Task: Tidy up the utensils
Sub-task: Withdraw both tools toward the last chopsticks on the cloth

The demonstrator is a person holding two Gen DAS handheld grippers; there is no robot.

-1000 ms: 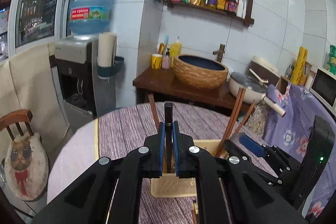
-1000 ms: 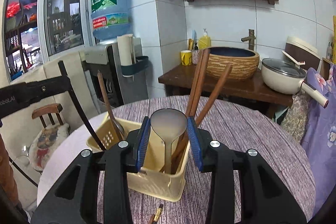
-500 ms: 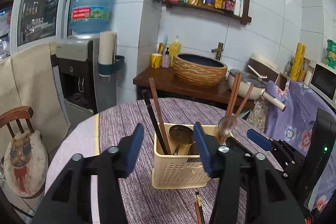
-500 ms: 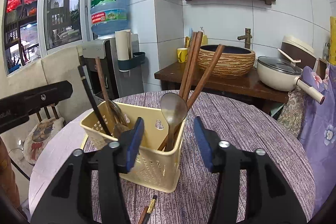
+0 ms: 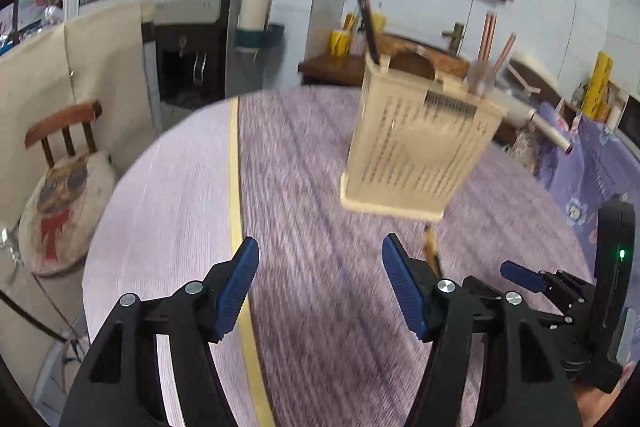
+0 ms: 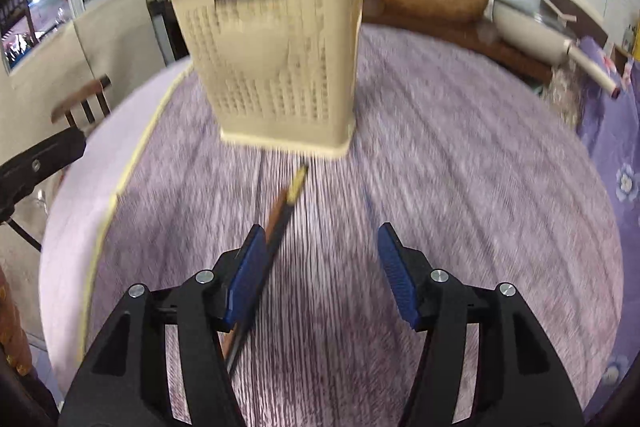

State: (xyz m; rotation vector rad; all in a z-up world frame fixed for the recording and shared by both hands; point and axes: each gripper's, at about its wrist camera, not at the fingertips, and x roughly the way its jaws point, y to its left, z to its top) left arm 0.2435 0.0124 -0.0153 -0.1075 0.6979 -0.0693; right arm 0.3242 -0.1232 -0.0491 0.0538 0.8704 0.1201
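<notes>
Both tools hung low over the table (image 6: 460, 155), jaws opening, nothing between them. The loose chopsticks (image 6: 282, 211) lay just in front of the cream basket (image 6: 276, 59), beside the right gripper (image 6: 320, 271). Best to straddle the pair squarely, then close. A second earlier the left gripper (image 5: 320, 291) was clamped on a dark utensil above the basket.

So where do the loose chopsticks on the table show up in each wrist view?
Left wrist: loose chopsticks lie right of centre, just below the basket, partly hidden behind the gripper's right finger.
Right wrist: they run diagonally at centre-left, beside the gripper's left finger.
Shared landmark: the cream perforated basket on the purple cloth.
</notes>
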